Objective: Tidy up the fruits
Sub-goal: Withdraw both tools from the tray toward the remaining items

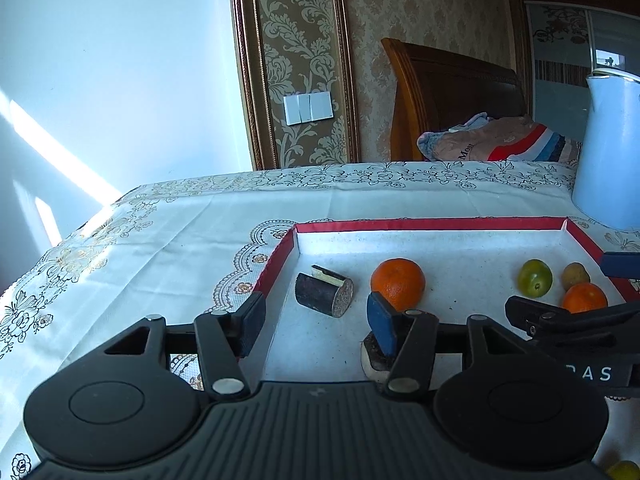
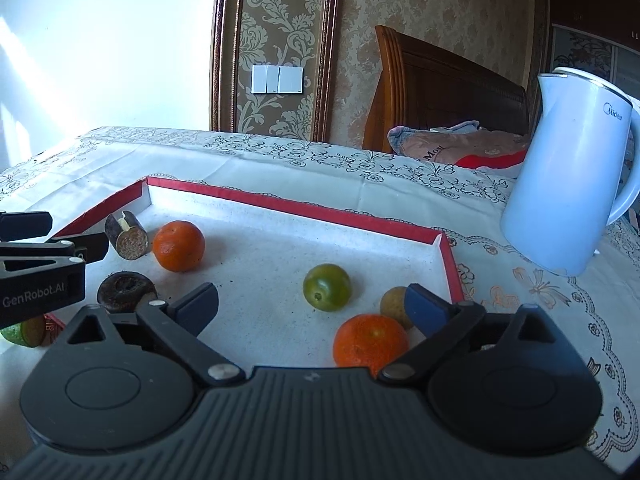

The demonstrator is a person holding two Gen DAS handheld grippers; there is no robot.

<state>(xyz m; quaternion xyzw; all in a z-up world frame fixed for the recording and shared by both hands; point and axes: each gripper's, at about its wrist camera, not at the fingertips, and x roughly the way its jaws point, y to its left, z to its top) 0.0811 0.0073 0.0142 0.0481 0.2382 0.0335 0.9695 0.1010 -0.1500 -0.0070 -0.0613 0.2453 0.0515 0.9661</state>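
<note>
Our left claw point(image 1: 316, 320) stands part open with nothing between its pads; the left pad hangs over the tray's red left wall, the blue right pad sits in front of an orange point(image 1: 398, 283). Our right claw point(image 2: 312, 304) gapes wide and grips nothing, though a second orange point(image 2: 370, 343) lies just inside its right pad.

At 12 o'clock from the left claw lies a dark, short cylinder point(image 1: 325, 294), tipped on its side, its cut end speckled pale and a yellowish strip along the top. At 5 o'clock, under the blue pad, a dark round piece point(image 1: 374, 358) is mostly hidden; from the right wrist view it shows as a ring-shaped brown lump point(image 2: 126, 292), and we cannot tell what fruit it is.

At 12 o'clock from the right claw sits a green fruit point(image 2: 327, 287), glossy, with a small stem dimple. A small tan fruit point(image 2: 394, 302) at 2 o'clock is half covered by the right pad.

All of these lie in the tray point(image 2: 296, 208), white inside with a red rim. At 9 o'clock, outside its near corner, a green fruit piece point(image 2: 24, 332) is cut off by the left claw's body.

A white kettle point(image 2: 572, 172) stands on the cloth point(image 1: 160, 232) at 2 o'clock, beyond the tray.
</note>
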